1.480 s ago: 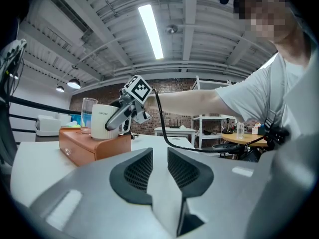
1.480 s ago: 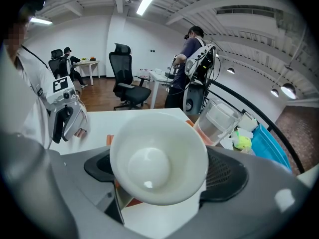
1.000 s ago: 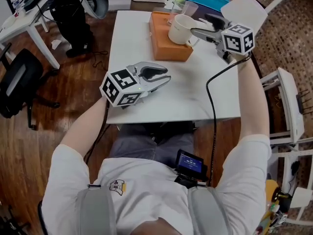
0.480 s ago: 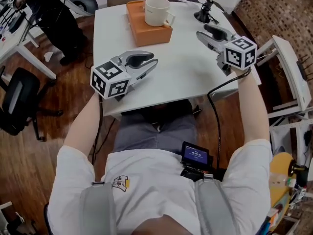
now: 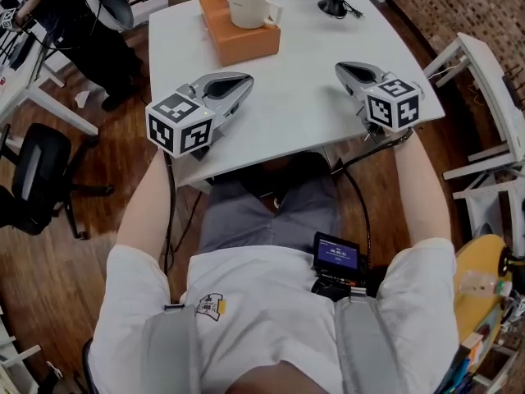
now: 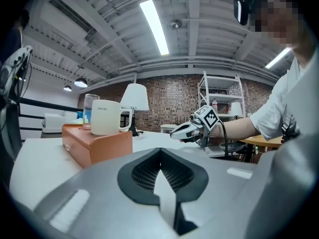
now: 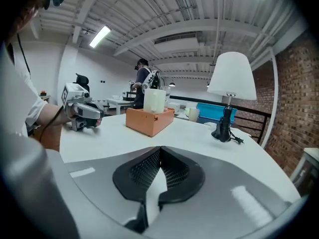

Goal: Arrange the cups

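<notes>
A white mug (image 5: 248, 3) stands upright on an orange box (image 5: 238, 38) at the far side of the white table (image 5: 295, 125). The left gripper view shows the mug (image 6: 105, 117) on the box (image 6: 97, 146) with a clear glass (image 6: 89, 111) behind it. My left gripper (image 5: 244, 80) hovers over the table's near left part. My right gripper (image 5: 340, 69) is at the near right, well short of the box. Both have just closed, jaws together with nothing between them. Each gripper view shows the other gripper across the table.
A black-based lamp (image 5: 334, 2) with a white shade (image 7: 228, 73) stands at the far right of the table. An office chair (image 5: 33, 179) and another desk are on the floor to the left. A white shelf unit (image 5: 492, 138) is on the right.
My right gripper drew back from the mug on the box toward the near edge and lowered. Both grippers' jaws went from open to shut. The mug stays on the box.
</notes>
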The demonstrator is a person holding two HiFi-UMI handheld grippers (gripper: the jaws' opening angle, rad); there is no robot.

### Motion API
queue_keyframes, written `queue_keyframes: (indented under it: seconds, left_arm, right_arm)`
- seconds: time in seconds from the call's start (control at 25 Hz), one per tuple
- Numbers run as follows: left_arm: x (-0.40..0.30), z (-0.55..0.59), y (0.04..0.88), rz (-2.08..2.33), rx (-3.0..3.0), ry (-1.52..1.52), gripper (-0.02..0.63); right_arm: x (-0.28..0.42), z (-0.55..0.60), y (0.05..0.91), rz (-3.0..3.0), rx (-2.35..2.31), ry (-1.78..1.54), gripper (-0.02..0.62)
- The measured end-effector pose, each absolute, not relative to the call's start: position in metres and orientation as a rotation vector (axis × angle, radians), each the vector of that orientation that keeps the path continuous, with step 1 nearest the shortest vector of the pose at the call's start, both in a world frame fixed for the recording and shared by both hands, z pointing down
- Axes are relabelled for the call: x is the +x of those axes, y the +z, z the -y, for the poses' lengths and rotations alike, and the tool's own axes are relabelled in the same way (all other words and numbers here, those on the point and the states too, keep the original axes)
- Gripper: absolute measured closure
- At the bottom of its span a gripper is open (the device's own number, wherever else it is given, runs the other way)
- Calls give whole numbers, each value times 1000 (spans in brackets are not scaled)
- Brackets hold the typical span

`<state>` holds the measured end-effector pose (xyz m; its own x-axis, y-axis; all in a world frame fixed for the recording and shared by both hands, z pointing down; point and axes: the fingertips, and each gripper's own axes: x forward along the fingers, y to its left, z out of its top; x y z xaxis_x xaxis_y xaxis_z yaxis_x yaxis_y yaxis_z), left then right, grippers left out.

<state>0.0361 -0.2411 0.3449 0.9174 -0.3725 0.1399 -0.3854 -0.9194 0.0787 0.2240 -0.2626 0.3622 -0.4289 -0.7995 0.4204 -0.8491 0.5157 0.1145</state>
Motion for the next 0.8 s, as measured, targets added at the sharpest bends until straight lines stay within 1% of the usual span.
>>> queue_keyframes:
  seconds: [0.36,0.8]
  left_arm:
    - [35,243,344,628,2965,184,605]
    - [36,242,345,625,2964,188,605]
  right_arm:
    - [210,248,389,2338,1307,299,595]
    - [209,245,392,2345,1282,296,595]
